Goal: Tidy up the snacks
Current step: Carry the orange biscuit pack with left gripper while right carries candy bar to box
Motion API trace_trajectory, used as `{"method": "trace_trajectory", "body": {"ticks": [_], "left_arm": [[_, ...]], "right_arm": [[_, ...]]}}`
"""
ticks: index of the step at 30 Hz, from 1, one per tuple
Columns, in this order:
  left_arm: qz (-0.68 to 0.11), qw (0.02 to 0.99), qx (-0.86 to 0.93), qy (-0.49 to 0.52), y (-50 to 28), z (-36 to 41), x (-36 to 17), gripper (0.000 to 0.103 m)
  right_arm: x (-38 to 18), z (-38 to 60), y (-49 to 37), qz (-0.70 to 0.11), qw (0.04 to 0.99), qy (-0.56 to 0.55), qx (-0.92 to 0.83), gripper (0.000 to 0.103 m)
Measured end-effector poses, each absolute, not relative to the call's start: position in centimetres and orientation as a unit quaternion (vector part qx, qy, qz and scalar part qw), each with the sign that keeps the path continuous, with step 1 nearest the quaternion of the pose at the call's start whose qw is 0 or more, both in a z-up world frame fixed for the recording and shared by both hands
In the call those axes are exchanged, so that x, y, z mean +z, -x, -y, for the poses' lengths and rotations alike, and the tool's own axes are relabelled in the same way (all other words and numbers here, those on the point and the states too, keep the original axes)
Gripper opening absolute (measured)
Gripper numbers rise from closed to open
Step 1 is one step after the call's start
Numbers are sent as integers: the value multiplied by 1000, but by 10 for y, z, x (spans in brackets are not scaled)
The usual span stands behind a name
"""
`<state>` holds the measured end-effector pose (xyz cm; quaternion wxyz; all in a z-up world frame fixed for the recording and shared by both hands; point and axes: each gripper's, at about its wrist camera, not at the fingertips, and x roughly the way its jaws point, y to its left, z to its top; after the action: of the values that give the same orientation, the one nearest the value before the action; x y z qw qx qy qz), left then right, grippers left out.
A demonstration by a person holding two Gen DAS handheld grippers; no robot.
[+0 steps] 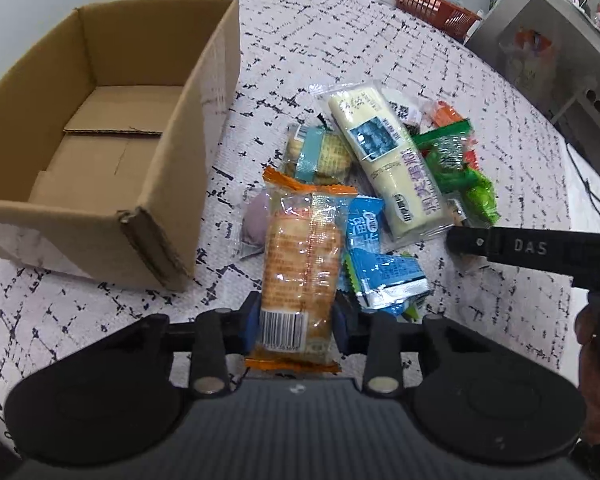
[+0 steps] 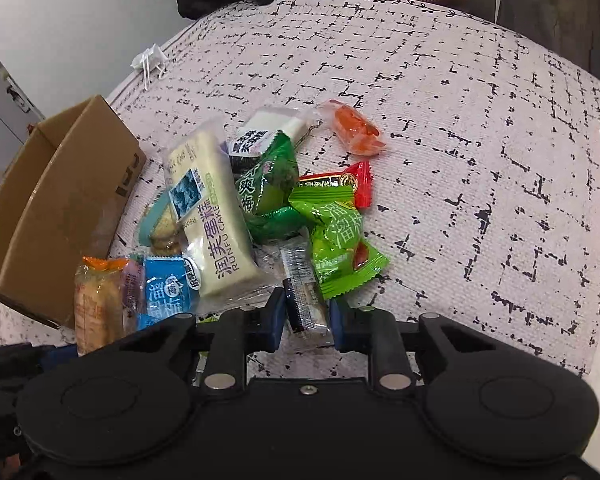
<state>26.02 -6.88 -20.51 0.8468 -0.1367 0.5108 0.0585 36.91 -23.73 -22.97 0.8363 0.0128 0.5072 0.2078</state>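
Biscuit pack (image 1: pixel 298 264), orange-ended, sits clamped between the blue pads of my left gripper (image 1: pixel 297 322) at its barcode end — held low so its length clears the pile. My right gripper (image 2: pixel 305 316) brackets a small dark-labelled bar (image 2: pixel 302 300); contact I cannot confirm. Beyond lie the Runfu cake (image 2: pixel 212 216) and green sachets (image 2: pixel 340 240). Farther left, the cardboard box (image 1: pixel 204 92) stands open and unfilled — presumably the snacks' destination.

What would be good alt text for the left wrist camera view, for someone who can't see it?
The left gripper is shut on an orange-ended cracker packet, at the near edge of a pile of snack packets on a patterned tablecloth. An open cardboard box with nothing visible inside sits to the left, and the right gripper reaches in from the right.
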Motion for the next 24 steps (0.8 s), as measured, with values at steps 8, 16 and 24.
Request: {"method": "trace_trajectory", "body": {"ticks": [8, 16, 24], "left_arm": [[-483, 862, 59, 139, -240, 69, -177, 35], [-460, 875, 63, 138, -213, 61, -141, 35], [-443, 884, 61, 136, -194, 59, -111, 35]], "right_arm": [[-211, 246, -352, -492, 843, -31, 214, 20], [-188, 239, -332, -464, 858, -8, 221, 20], [-179, 234, -324, -454, 867, 0, 205, 20]]}}
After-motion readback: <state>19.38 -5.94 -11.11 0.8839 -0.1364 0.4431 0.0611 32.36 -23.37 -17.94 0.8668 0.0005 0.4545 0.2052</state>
